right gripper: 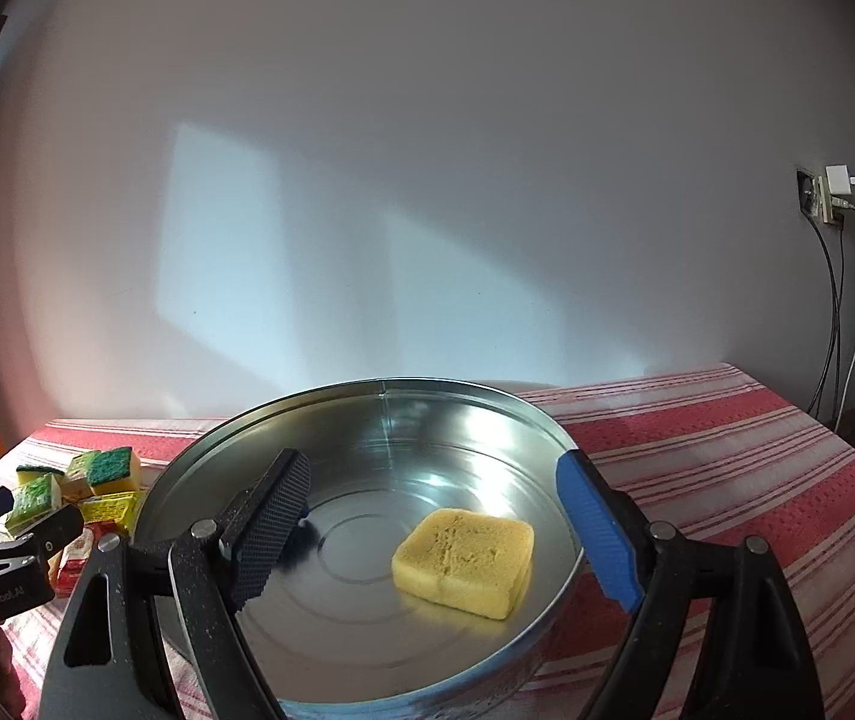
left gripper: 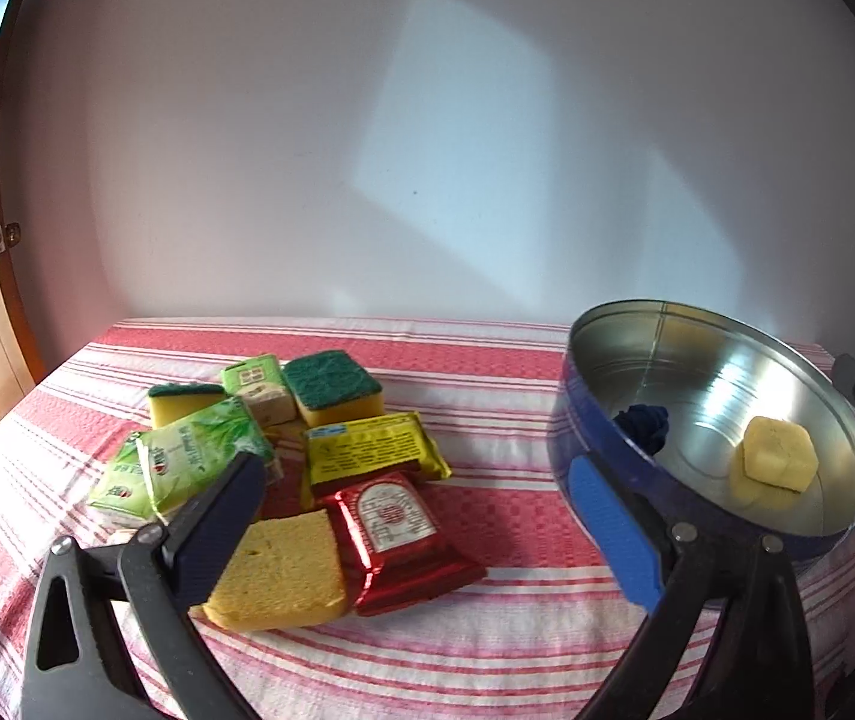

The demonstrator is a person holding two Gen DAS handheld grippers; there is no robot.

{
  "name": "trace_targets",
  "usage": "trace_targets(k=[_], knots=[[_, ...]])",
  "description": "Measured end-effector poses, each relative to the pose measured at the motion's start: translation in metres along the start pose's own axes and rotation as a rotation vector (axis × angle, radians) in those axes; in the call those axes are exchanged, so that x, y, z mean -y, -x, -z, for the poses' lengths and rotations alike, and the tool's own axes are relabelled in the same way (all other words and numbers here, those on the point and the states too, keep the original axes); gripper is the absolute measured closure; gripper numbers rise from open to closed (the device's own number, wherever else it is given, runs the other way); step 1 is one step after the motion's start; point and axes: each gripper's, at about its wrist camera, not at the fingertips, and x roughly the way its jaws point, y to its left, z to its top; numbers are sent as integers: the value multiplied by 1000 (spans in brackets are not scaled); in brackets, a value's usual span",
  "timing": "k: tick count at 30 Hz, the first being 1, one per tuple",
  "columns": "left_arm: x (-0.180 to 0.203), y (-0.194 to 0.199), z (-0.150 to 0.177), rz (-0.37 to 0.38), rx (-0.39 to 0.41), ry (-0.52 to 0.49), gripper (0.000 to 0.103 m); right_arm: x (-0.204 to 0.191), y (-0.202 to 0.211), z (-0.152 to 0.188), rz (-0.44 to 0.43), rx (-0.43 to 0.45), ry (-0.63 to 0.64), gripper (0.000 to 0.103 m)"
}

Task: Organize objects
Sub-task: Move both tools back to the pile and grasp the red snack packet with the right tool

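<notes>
Right wrist view: wide-open right gripper (right gripper: pixel 436 516) straddling round blue metal tin (right gripper: pixel 367 420) holding square yellow sponge (right gripper: pixel 463 561); left gripper (left gripper: pixel 421 498) wide, empty.

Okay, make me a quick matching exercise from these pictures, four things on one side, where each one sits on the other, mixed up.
Things:
1. yellow sponge block
2. flat yellow sponge
3. red foil packet
4. green-topped sponge

Places:
A. back of the pile, toward the wall
B. inside the round metal tin
C. front of the pile, just right of the flat yellow sponge
D. nearest the left tongs, front of the pile

Pairs: 1-B, 2-D, 3-C, 4-A
</notes>
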Motion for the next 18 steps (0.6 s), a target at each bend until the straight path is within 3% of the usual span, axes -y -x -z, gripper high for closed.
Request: trace_targets(k=[8, 18], knots=[[-62, 5, 8, -57, -47, 64, 1, -47, 22, 9, -108, -9, 55, 17], [-138, 4, 17, -123, -112, 203, 1, -124, 26, 24, -299, -94, 139, 17]])
